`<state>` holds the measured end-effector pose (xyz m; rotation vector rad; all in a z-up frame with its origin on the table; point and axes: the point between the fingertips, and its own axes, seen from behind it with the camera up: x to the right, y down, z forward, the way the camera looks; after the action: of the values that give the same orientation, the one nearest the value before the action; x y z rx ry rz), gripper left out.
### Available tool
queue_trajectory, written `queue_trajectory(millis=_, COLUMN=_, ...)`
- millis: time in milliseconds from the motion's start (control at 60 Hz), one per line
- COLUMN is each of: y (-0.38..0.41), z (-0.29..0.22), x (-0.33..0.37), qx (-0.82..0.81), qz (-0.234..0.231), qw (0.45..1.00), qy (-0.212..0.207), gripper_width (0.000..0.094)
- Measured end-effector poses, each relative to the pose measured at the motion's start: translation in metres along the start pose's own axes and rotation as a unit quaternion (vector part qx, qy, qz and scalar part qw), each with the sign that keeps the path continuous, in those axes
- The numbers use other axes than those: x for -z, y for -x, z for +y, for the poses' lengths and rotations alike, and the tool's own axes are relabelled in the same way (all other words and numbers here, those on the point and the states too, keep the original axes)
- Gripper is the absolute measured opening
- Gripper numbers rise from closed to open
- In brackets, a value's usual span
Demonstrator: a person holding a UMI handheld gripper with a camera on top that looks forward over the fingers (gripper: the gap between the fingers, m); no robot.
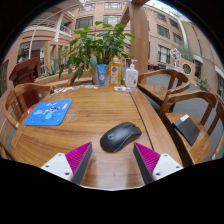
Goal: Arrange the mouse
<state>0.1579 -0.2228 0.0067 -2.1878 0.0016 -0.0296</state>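
A dark grey computer mouse lies on the wooden table, just ahead of my fingers and slightly toward the right one. A blue mouse mat lies on the table to the left, well beyond the left finger. My gripper is open and empty, its pink pads wide apart above the table's near edge. The mouse is not between the fingers.
A potted green plant, a yellow bottle and a white bottle stand at the table's far end. Wooden chairs stand on both sides; the right one holds a dark object. Buildings rise behind.
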Motion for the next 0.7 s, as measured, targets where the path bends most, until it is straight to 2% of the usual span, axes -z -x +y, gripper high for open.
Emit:
queue_trajectory(millis=133, y=-0.002, z=-0.009, x=-0.031, qx=-0.025, qz=0.005, qw=1.0, qy=0.016, gripper_width=0.0862)
queue_trajectory(millis=467, y=-0.005, z=-0.044, x=-0.093, qx=-0.028, qz=0.039, qw=0.999, qy=0.016, gripper_width=0.0841)
queue_trajectory(millis=517, y=-0.006, z=-0.049, x=-0.1, qx=-0.031, qz=0.046, qw=0.998, qy=0.015, gripper_width=0.0801)
queue_trajectory(millis=567, y=-0.005, z=-0.052, x=-0.105, qx=-0.037, qz=0.049, qw=0.998, qy=0.016, gripper_width=0.0723)
queue_trajectory(millis=650, y=-0.009, z=-0.056, x=-0.112, qx=-0.04, qz=0.056, qw=0.997, qy=0.015, gripper_width=0.0495)
queue_trajectory(millis=700, y=-0.009, z=-0.056, x=-0.113, qx=-0.049, qz=0.057, qw=0.997, qy=0.014, gripper_width=0.0466)
